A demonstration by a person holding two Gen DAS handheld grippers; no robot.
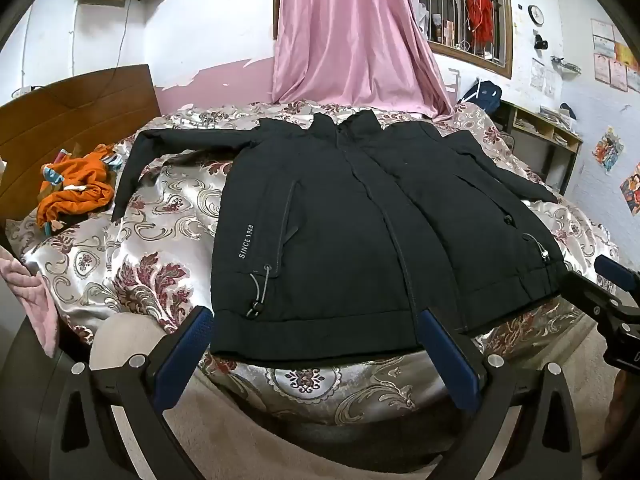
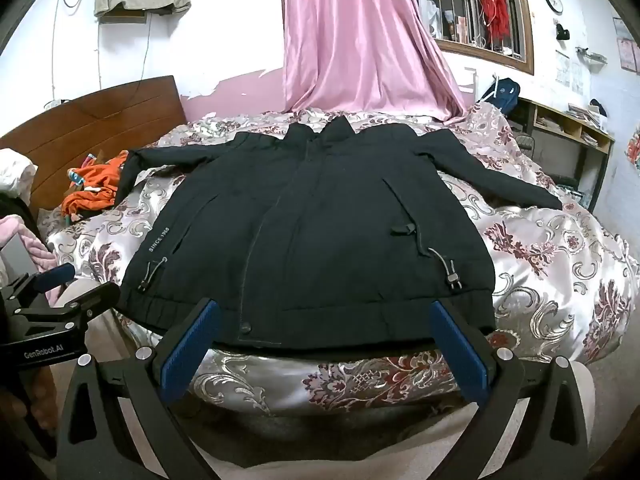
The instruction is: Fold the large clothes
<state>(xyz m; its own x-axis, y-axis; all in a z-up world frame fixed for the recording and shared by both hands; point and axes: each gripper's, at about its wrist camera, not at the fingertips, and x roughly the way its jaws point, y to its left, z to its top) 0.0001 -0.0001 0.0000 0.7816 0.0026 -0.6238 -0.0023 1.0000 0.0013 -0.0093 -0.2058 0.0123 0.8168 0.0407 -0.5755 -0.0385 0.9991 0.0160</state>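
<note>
**Tools spread at the hem, jacket untouched: slip and drag risks**

Left tool (image 1: 314,344) hovers with its fingers spread wide, nothing between them. Right tool (image 2: 322,338) likewise: fingers apart, empty. Both sit just short of the hem, side by side.

Black jacket (image 1: 340,220) lies face up and zipped on the bed (image 1: 160,216), straight ahead of both tools, hem nearest, collar farthest. Left sleeve (image 1: 132,168) runs out ahead-left of the left tool, bent downward at the elbow. Right sleeve (image 2: 500,178) stretches ahead-right of the right tool. No fold made yet, by my reading.

Risks, as judged from here:
- Bedspread looks satiny and already rumpled. A pinch taken too deep at the hem could catch it with the jacket and drag both.
- Jacket looks thick and padded; a shallow grip may slide off once the weight lifts.
- Drawcord toggles (image 1: 256,308) dangle near the hem, just ahead of the left tool. A finger could snag the cord and not the cloth.
- Uneven lift between the two tools would skew the fold line.
- Orange garment (image 1: 76,188) lies far ahead-left, near the left cuff; a swept sleeve could land on it.
</note>
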